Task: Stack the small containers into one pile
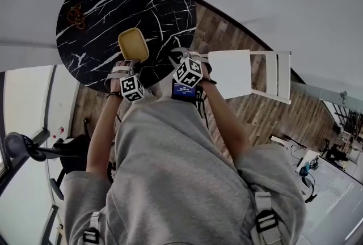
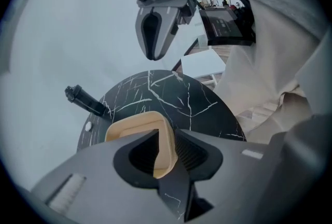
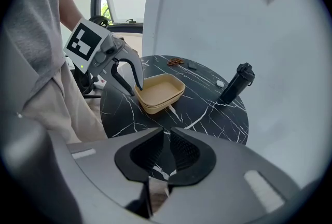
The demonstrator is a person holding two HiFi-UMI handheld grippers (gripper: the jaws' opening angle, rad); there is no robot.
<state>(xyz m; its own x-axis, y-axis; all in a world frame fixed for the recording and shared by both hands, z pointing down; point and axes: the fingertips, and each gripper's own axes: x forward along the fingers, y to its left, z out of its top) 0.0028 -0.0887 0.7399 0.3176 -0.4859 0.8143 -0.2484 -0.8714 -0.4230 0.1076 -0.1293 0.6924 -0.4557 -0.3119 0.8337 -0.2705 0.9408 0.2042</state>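
Nested in one pile toward the near side of the round black white-veined marble worktop: the shallow tan rounded-square plastic containers, two layers showing in the right gripper view. Straddling the pile's near rim, the left gripper, fingers parted with the rim wall standing between them and a dark gap on one side, so apparently slack rather than clamped. Hovering close by over the worktop's edge, the right gripper, fingers only narrowly apart and holding nothing. Judged as the letting-go step, with the stack seemingly complete. To do it well: spread the left fingers clear of both faces of the rim before any move, then draw straight back and up along the fingers' own line, never sideways, to avoid dragging the top container askew or toward the edge. Keep the right gripper ready to steady the far side against any shift. Mind the upright black cylindrical bottle across the worktop, well apart from the pile. Check for a level seat of the upper container within the lower.
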